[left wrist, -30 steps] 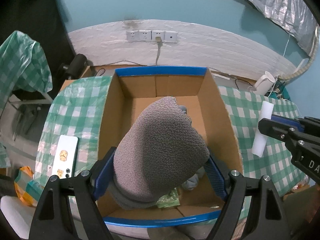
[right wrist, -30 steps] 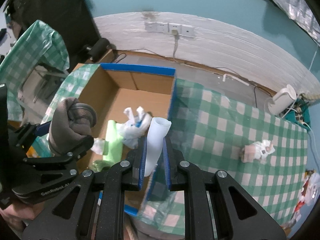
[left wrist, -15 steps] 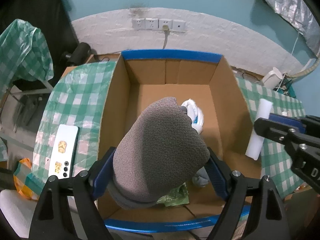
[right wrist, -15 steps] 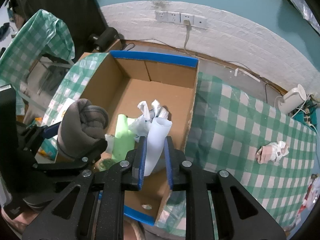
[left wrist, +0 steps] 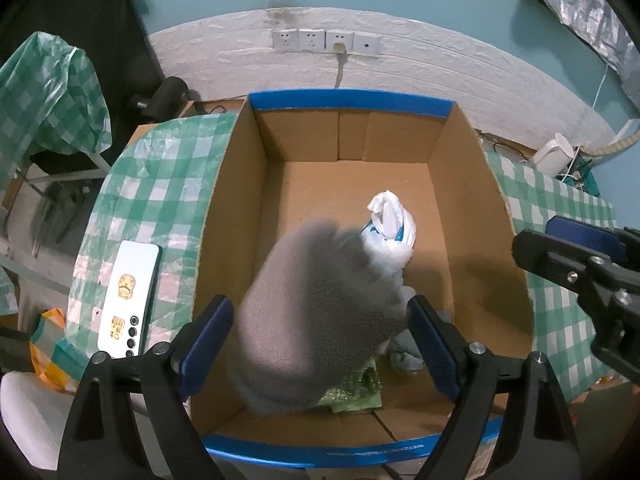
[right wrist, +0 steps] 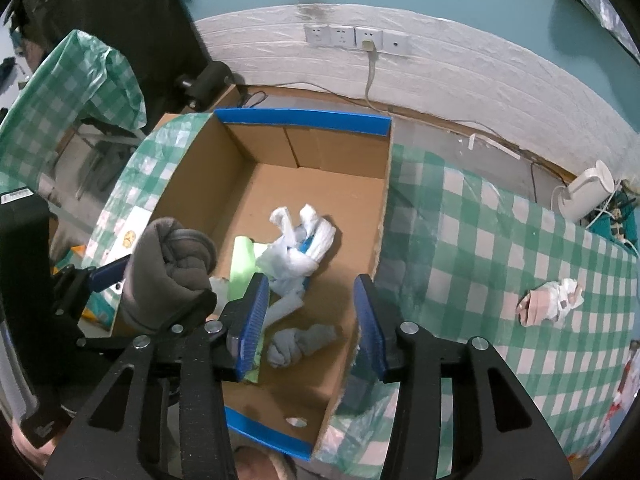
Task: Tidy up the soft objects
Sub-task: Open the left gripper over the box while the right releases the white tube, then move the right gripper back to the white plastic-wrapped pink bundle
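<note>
Holding the most so far, the box [right wrist: 384,216] on the checked table [right wrist: 500,264] has just gained the white roll [right wrist: 286,306], which half a second ago was pinched in the right gripper [right wrist: 310,324]; that tool's jaws now stand wide apart and empty over the box. The left gripper [left wrist: 320,340] has also spread, so the grey bundle [left wrist: 320,320] looks motion-blurred between its jaws, apparently dropping (contact is unclear). Judging by this, two more soft items are nearly filed. A crumpled pink-white cloth [right wrist: 550,302] remains out on the table.
</note>
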